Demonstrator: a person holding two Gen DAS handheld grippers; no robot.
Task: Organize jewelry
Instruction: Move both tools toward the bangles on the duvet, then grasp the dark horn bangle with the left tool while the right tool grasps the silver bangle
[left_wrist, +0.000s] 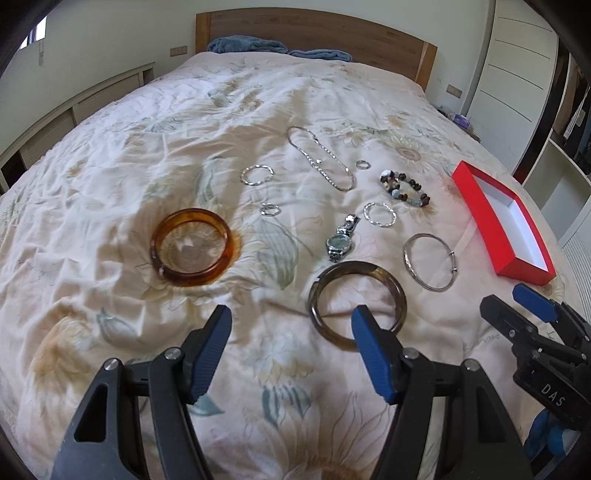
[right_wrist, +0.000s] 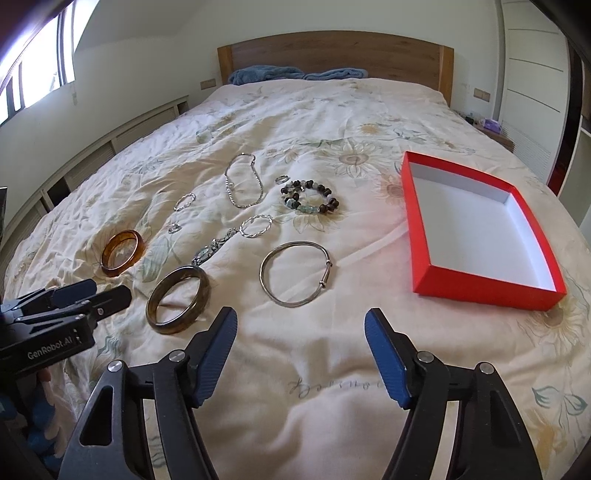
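Observation:
Jewelry lies spread on a floral bedspread. An amber bangle (left_wrist: 192, 246) (right_wrist: 122, 252) sits left, a dark olive bangle (left_wrist: 357, 302) (right_wrist: 178, 300) nearer me, a thin silver bangle (left_wrist: 430, 262) (right_wrist: 297, 273) to its right. Behind them lie a watch (left_wrist: 340, 240) (right_wrist: 212, 246), a beaded bracelet (left_wrist: 405, 188) (right_wrist: 308, 197), a silver chain (left_wrist: 321, 157) (right_wrist: 242, 181) and small silver rings. An empty red box (left_wrist: 502, 221) (right_wrist: 476, 229) stands right. My left gripper (left_wrist: 291, 321) hovers open just before the dark bangle. My right gripper (right_wrist: 301, 321) hovers open, empty, short of the silver bangle.
A wooden headboard (right_wrist: 332, 55) with blue towels (right_wrist: 266, 75) closes the far end. White wardrobe doors (left_wrist: 517, 74) stand right, a low cabinet (right_wrist: 110, 144) and window left. Bare bedspread (right_wrist: 314, 369) lies under both grippers.

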